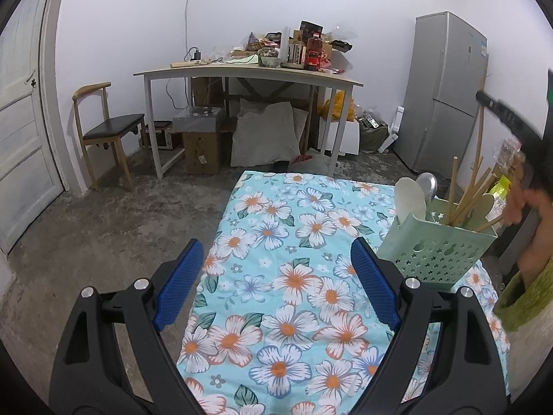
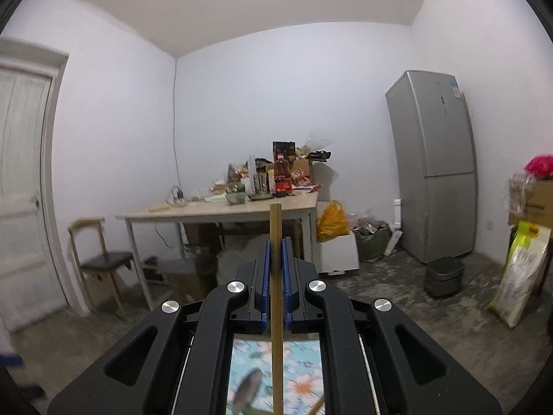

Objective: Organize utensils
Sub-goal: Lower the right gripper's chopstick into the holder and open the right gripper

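Note:
A pale green perforated utensil holder [image 1: 435, 252] stands on the floral cloth [image 1: 276, 311] at the right. It holds several wooden chopsticks [image 1: 466, 193], a white spoon [image 1: 409, 197] and a metal spoon [image 1: 427, 183]. My left gripper [image 1: 276, 276] hovers over the cloth to the holder's left, jaws wide open with nothing between them. In the right wrist view my right gripper [image 2: 275, 245] is shut on one wooden chopstick [image 2: 275, 221], which stands upright between the blue pads and pokes out above them. Under it I glimpse the cloth and a metal spoon [image 2: 247, 390].
A person's hand [image 1: 518, 204] and green sleeve [image 1: 528, 294] are right of the holder. Behind stand a cluttered white table [image 1: 242, 72], a wooden chair [image 1: 107, 131], a grey fridge [image 1: 446, 93] and a door [image 1: 20, 131]. Boxes and sacks lie on the concrete floor.

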Demonstrator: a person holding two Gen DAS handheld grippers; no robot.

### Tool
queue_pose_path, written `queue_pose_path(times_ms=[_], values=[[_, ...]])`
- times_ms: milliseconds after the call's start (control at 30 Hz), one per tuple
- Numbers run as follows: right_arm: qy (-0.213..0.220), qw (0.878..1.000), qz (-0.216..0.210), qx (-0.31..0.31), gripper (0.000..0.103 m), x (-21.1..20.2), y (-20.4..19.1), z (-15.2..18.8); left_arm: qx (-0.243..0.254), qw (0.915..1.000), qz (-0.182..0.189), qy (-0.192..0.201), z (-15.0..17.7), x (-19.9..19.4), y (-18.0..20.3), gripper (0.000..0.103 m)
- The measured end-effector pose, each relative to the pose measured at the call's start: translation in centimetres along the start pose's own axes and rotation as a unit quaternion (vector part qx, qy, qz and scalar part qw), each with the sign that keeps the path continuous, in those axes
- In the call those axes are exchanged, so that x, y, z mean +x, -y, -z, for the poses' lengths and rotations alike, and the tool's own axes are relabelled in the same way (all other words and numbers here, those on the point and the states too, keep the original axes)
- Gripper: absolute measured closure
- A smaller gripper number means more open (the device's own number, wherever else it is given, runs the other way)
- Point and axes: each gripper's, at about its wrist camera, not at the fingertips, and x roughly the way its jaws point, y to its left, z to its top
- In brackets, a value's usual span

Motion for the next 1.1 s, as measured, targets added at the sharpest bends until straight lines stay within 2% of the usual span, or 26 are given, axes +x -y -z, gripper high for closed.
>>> queue_pose_path(times_ms=[233, 300, 333, 500, 633, 767, 900, 967, 1100], values=[[-0.043, 0.999, -0.001, 0.006, 0.094, -1.2, 0.9, 2.5, -0.002, 1.0, 0.002, 0.005, 0.0, -0.4, 0.0, 0.02], [-0.045, 0.999, -0.006, 0.011, 0.076, -2.7, 1.3, 2.2, -0.005, 0.9999, 0.007, 0.007, 0.0, -0.6, 0.1, 0.019], [-0.042, 0.999, -0.01, 0.013, 0.063, -3.4, 1.5, 2.0, -0.008, 0.9999, 0.01, 0.007, 0.0, -0.7, 0.2, 0.018], [-0.019, 0.999, -0.026, -0.014, 0.048, -9.1, 1.8, 1.5, -0.015, 0.9992, 0.038, 0.001, 0.2, -0.9, 1.6, 0.014], [-0.033, 0.999, -0.029, -0.02, 0.039, -12.9, 2.0, 2.3, -0.012, 0.9979, 0.064, -0.004, 1.0, -1.1, 3.4, 0.01], [-0.102, 0.994, -0.025, -0.016, 0.028, -15.0, 2.1, 4.4, 0.003, 0.9961, 0.087, -0.016, 2.3, -0.9, 5.9, 0.008], [-0.191, 0.98, 0.033, -0.048, 0.02, -15.2, 1.2, 7.4, 0.026, 0.9959, 0.082, -0.027, 3.3, -0.4, 8.2, 0.008], [-0.215, 0.974, 0.055, -0.048, 0.013, -15.0, 1.2, 8.4, 0.043, 0.9959, 0.071, -0.034, 4.0, -0.2, 9.3, 0.008], [-0.254, 0.961, 0.106, -0.02, 0.011, -14.5, 2.2, 9.9, 0.073, 0.9949, 0.039, -0.058, 5.1, 1.1, 10.8, 0.008]])
